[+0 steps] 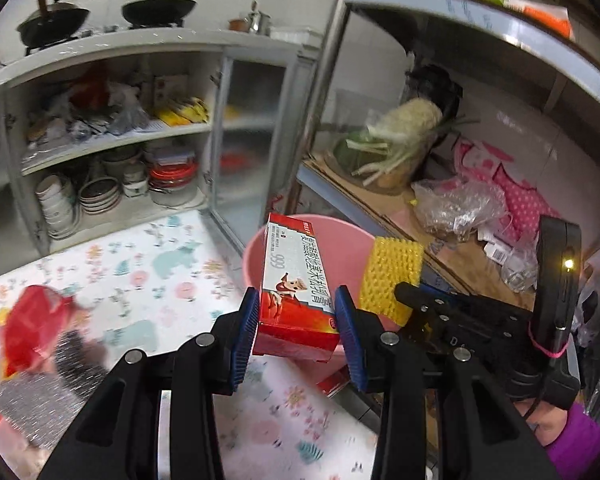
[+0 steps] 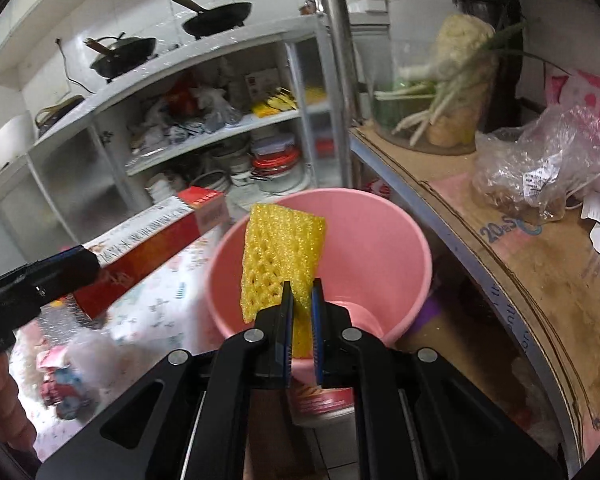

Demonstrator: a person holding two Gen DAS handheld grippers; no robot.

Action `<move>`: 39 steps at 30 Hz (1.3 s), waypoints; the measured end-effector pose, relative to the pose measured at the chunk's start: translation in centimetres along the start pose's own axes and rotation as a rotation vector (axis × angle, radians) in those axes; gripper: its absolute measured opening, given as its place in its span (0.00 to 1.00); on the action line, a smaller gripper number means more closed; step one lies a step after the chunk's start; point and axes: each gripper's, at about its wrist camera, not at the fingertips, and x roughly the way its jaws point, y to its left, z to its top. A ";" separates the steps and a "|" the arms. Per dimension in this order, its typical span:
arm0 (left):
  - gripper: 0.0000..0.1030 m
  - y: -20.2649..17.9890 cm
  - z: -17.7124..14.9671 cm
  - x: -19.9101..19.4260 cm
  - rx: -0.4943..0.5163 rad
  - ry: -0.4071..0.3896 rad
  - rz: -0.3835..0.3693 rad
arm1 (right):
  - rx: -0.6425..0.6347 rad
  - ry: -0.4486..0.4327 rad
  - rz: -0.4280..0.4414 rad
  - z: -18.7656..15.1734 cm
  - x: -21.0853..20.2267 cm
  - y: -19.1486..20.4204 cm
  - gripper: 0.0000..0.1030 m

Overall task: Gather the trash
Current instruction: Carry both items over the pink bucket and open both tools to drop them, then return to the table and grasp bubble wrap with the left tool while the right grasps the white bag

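Observation:
My left gripper [image 1: 296,308] is shut on a red and white medicine box [image 1: 296,280], held just before the rim of the pink bin [image 1: 256,252]. My right gripper [image 2: 301,300] is shut on a yellow foam net [image 2: 278,248] and holds it over the mouth of the pink bin [image 2: 376,248]. The box [image 2: 148,240] and the left gripper [image 2: 40,284] show at the left of the right wrist view. The net [image 1: 392,276] and the right gripper [image 1: 420,304] show at the right of the left wrist view.
A red plastic bag [image 1: 32,328] and a silvery wrapper [image 1: 32,400] lie on the flowered mat [image 1: 172,276]. More litter [image 2: 76,376] lies on the mat. An open cupboard of dishes [image 1: 112,184] stands behind. A cardboard-lined shelf [image 2: 540,280] with bags and vegetables is to the right.

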 end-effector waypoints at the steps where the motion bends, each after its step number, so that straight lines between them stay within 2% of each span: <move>1: 0.38 -0.3 0.0 1.1 0.005 0.015 -0.002 | 0.001 0.009 -0.005 0.0 0.6 -0.2 0.08; 9: 0.38 -1.5 -0.3 6.1 0.014 0.096 0.004 | 0.002 0.059 -0.044 -0.6 3.0 -0.9 0.08; 14: 0.38 -2.1 -0.2 7.6 0.025 0.121 0.010 | 0.019 0.081 -0.062 -0.5 4.0 -1.5 0.09; 19: 0.46 -1.9 -0.3 8.0 0.000 0.127 0.018 | 0.031 0.096 -0.062 -0.5 4.4 -1.7 0.10; 24: 0.50 -1.8 0.0 7.3 -0.008 0.118 0.014 | 0.022 0.100 -0.056 -0.5 4.4 -1.8 0.21; 36: 0.55 -2.2 0.7 3.5 0.007 0.062 -0.005 | 0.010 0.066 -0.037 -0.3 1.8 -1.1 0.27; 39: 0.59 -2.0 0.7 2.1 0.009 0.044 0.000 | -0.003 0.038 -0.013 -0.4 0.0 -0.2 0.32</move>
